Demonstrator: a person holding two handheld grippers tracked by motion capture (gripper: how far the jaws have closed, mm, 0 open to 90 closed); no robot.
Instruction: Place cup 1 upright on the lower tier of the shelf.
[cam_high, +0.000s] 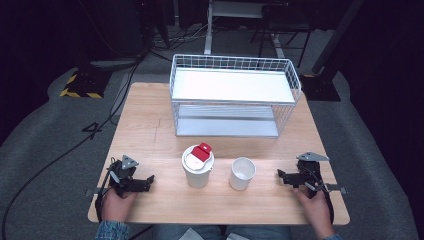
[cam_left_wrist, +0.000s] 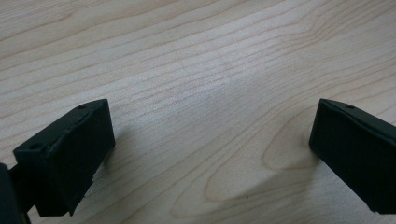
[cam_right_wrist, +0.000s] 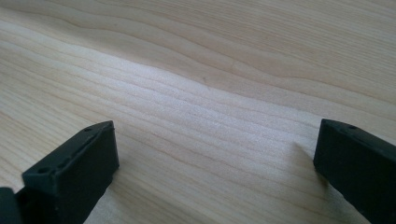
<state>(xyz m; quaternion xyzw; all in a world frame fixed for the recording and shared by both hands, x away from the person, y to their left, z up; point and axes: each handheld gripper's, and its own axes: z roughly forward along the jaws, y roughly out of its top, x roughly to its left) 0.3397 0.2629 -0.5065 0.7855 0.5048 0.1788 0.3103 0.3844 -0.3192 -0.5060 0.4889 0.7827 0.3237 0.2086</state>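
From the high view, a wooden table (cam_high: 150, 125) carried a white wire rack (cam_high: 234, 95) at its far side and two cups near the front edge: a lidded cup (cam_high: 198, 166) with a red tab on its lid, and an open white cup (cam_high: 242, 173) just beside it to the right, the two apart. The left gripper (cam_high: 148, 181) rested on the table well to the left of the lidded cup, and the right gripper (cam_high: 281, 176) rested to the right of the open cup, each held by a hand. In the left gripper view, the jaws stood spread wide over bare wood, holding nothing. In the right gripper view, the jaws likewise stood wide apart with bare wood grain between them.
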